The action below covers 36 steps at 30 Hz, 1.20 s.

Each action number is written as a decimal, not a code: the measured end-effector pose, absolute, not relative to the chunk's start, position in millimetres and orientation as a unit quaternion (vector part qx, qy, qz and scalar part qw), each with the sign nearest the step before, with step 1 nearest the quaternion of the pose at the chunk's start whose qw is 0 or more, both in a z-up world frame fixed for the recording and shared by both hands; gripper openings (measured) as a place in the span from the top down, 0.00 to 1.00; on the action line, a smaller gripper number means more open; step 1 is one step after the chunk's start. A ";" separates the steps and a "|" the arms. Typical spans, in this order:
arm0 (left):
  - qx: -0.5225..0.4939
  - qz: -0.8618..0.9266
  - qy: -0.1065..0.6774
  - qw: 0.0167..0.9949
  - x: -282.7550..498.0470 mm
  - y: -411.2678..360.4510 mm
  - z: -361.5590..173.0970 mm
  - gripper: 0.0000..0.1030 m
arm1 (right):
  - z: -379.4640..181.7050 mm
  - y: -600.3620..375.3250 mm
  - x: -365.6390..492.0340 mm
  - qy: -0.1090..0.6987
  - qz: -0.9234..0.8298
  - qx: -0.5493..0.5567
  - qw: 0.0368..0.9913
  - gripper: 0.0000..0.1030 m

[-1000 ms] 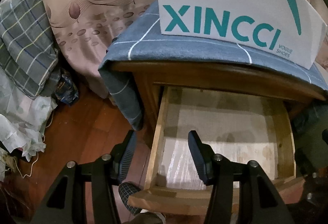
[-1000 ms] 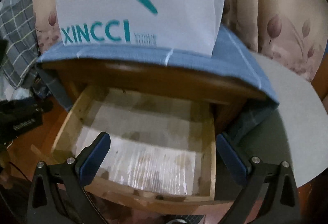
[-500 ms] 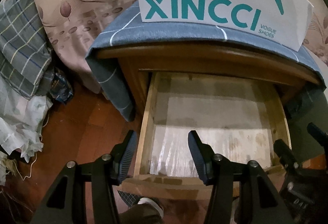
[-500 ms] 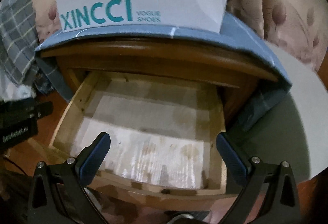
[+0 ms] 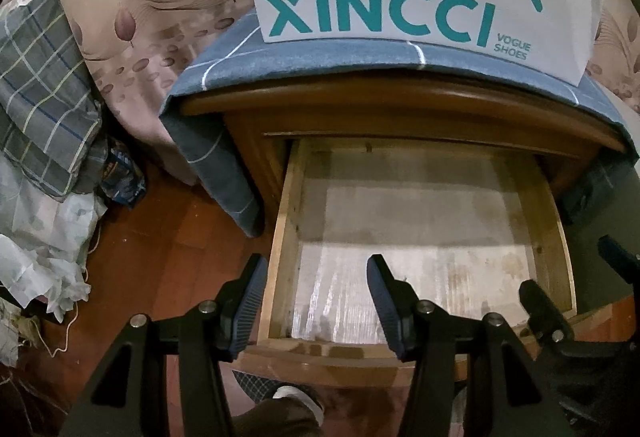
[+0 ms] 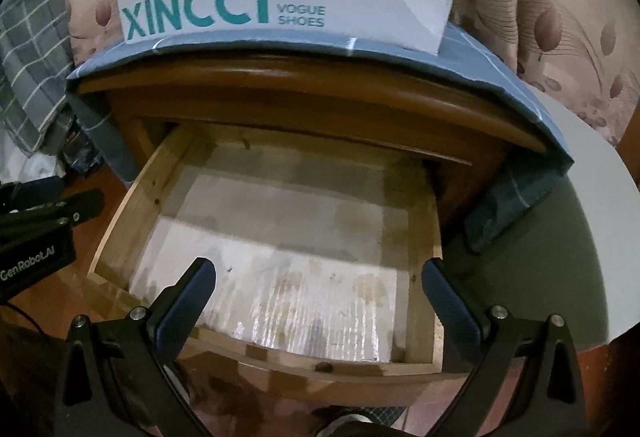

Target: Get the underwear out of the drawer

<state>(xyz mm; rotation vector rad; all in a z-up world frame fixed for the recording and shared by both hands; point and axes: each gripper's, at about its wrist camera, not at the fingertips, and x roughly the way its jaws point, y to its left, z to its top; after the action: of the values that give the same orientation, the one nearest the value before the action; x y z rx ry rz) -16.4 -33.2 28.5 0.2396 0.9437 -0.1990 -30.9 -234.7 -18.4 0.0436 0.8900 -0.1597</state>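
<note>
Both grippers are hovering above the pulled-out drawer (image 6: pixel 276 237) — left gripper (image 5: pixel 316 301) half-spread, right gripper (image 6: pixel 320 301) spread wide, neither pinching anything. Only pale liner paper (image 5: pixel 420 237) is showing inside.

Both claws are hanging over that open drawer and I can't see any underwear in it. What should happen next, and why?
Probably slide the drawer shut. What shows of it holds only a stained paper liner, with no underwear to be seen, and the left gripper and right gripper both stand open and empty above its front edge. Nothing seems left to lift out.
</note>
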 end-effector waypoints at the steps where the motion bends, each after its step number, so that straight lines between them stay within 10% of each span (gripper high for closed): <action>1: 0.115 -0.098 0.452 0.879 -16.8 -33.6 28.6 0.48 | -20.0 -234.5 -30.3 0.433 -0.076 0.023 0.898 0.01; 36: 0.113 -0.099 0.456 0.877 -15.1 -37.8 25.7 0.48 | -26.7 -232.6 -28.9 0.446 -0.075 0.018 0.892 0.01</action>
<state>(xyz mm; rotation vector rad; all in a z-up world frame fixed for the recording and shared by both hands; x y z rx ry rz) -15.1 -37.8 25.7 0.2348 0.9503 -0.2075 -28.9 -232.6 -26.7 0.0367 0.9248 -0.1548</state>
